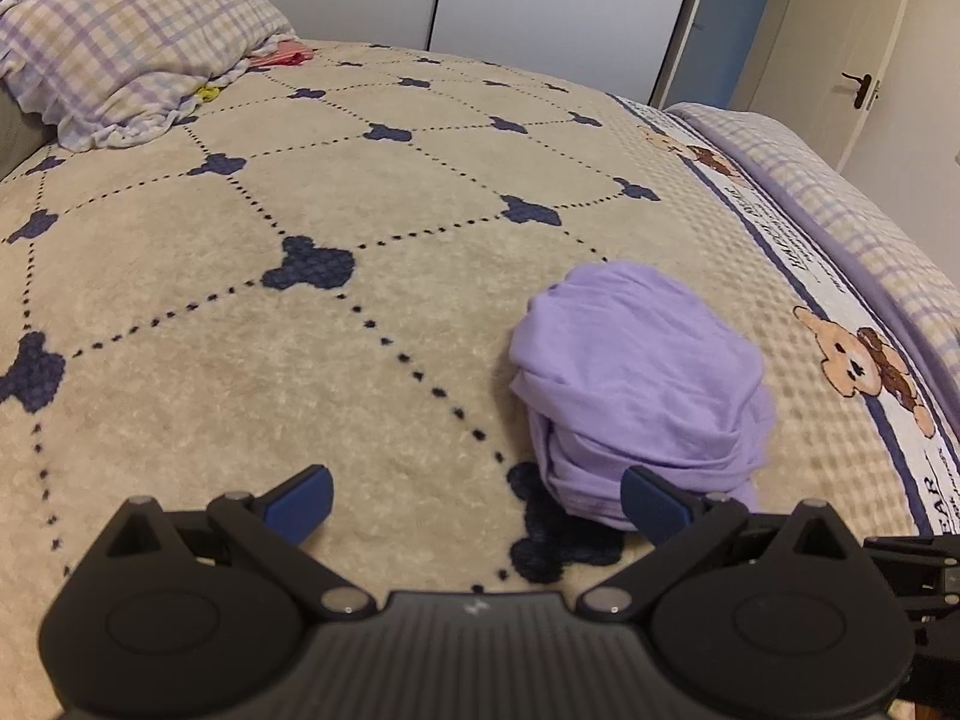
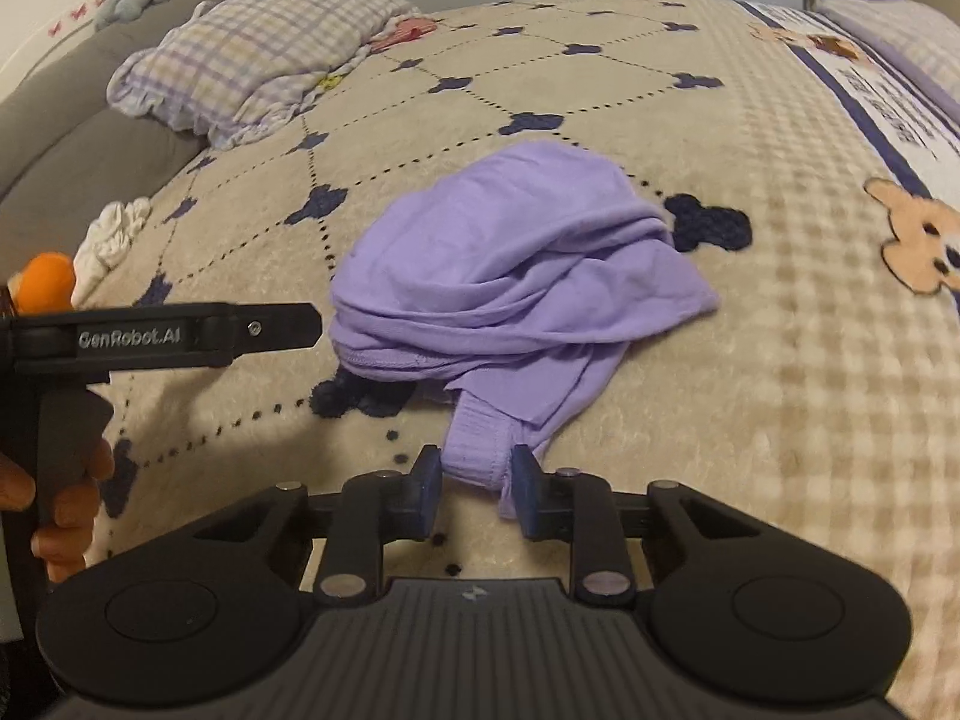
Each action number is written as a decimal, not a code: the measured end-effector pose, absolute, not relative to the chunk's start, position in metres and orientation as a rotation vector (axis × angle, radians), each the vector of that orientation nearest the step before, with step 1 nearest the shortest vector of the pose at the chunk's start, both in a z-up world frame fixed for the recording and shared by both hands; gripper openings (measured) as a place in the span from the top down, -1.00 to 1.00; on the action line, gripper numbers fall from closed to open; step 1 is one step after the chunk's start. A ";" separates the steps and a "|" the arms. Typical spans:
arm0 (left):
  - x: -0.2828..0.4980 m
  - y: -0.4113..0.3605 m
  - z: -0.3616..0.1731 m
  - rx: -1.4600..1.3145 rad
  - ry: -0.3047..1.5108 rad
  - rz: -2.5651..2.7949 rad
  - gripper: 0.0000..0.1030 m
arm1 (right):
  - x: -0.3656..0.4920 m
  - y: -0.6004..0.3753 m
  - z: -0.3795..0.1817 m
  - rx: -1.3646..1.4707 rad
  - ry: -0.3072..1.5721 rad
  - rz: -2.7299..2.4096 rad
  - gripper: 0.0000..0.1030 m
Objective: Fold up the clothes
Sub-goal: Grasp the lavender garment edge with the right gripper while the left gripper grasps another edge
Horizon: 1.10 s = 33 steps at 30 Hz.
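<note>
A crumpled lilac garment (image 1: 642, 384) lies in a heap on the beige blanket (image 1: 300, 360) of a bed. My left gripper (image 1: 478, 501) is open wide just short of the heap's near left edge, its right finger (image 1: 651, 504) against the cloth. In the right wrist view the lilac garment (image 2: 510, 264) has a ribbed band (image 2: 477, 456) sticking out towards me. My right gripper (image 2: 477, 489) stands partly open around that band, a pad on each side, the band not squeezed. A hand (image 2: 66, 516) holds the left gripper (image 2: 300, 324), seen side-on at the left.
A plaid pillow (image 2: 264, 54) lies at the head of the bed, with a red item (image 1: 282, 54) beside it. A white cloth (image 2: 111, 237) and an orange plush toy (image 2: 45, 288) sit near the left edge. The bed's right edge (image 1: 888, 276) drops off; a door (image 1: 864, 90) stands beyond.
</note>
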State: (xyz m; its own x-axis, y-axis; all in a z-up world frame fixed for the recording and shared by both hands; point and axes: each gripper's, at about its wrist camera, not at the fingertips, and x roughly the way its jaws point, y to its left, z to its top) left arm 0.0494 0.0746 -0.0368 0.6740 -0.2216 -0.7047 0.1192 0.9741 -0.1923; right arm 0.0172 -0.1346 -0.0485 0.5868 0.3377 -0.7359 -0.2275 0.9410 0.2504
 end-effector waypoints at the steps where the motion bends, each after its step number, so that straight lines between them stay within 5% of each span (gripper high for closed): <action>1: 0.049 0.073 -0.037 -0.130 0.807 -0.196 -0.99 | 0.017 -0.137 -0.048 0.142 0.883 0.325 0.49; 26: 0.030 -0.009 -0.028 -0.043 0.675 -0.494 -0.84 | -0.011 -0.246 -0.031 0.259 0.746 0.040 0.56; 27: 0.029 -0.014 -0.027 -0.036 0.668 -0.511 -0.84 | -0.012 -0.251 -0.031 0.262 0.743 0.025 0.58; 28: 0.028 -0.019 -0.027 -0.026 0.664 -0.526 -0.84 | -0.013 -0.255 -0.031 0.260 0.740 0.004 0.93; 33: 0.020 -0.041 -0.030 0.034 0.642 -0.599 -0.84 | -0.017 -0.282 -0.031 0.252 0.718 -0.101 0.99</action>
State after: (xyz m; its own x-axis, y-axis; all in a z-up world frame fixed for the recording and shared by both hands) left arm 0.0200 -0.0414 -0.0301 0.6385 -0.5148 -0.5721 0.5355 0.8311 -0.1502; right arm -0.0170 -0.2824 -0.0308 0.7498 -0.0050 -0.6616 0.1770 0.9650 0.1933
